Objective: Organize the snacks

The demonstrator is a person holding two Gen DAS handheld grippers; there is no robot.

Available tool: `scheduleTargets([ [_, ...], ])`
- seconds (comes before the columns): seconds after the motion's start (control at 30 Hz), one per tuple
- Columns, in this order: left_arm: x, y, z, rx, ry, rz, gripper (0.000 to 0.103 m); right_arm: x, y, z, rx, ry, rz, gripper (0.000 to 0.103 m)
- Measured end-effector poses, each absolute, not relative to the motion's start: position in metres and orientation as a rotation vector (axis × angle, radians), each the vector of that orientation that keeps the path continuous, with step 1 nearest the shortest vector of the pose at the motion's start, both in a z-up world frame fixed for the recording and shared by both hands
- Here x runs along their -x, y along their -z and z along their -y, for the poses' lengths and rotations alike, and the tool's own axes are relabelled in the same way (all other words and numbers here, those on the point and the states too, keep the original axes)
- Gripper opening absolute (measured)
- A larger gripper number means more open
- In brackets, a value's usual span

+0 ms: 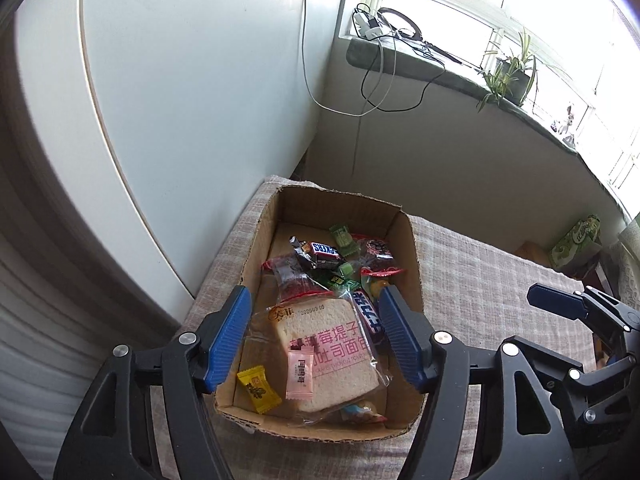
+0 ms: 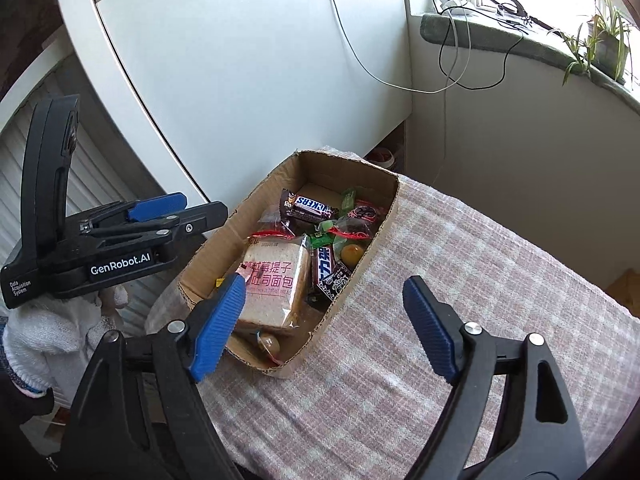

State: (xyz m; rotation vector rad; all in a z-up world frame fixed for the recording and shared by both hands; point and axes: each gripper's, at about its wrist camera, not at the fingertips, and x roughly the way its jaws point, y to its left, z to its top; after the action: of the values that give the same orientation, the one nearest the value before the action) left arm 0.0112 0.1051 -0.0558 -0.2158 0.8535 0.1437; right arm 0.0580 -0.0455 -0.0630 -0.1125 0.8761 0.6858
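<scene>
We hold our left gripper (image 1: pixel 314 340) tilted steeply downward, its jaws spread wide with nothing pressed between the blue pads (image 1: pixel 228 336). Our right gripper (image 2: pixel 324 328) points down at much the same slant, jaws likewise wide apart and empty. In the right wrist view our left hand (image 2: pixel 48 332), in a white knitted glove, grips the left gripper's handle.
</scene>
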Motion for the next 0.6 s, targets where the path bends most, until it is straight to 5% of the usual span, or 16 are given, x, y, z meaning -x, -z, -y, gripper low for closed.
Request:
scheduleTargets([
  [0.1, 0.003, 0.053, -0.092, 0.163, -0.170, -0.848, 0.073, -0.052, 0.061, 0.056, 0.106, -0.617, -0.872, 0.087],
  [0.6, 0.040, 0.041, -0.084, 0.227, -0.246, -0.830, 0.073, -0.031, 0.056, 0.073, 0.158, -0.544, -0.851, 0.087],
])
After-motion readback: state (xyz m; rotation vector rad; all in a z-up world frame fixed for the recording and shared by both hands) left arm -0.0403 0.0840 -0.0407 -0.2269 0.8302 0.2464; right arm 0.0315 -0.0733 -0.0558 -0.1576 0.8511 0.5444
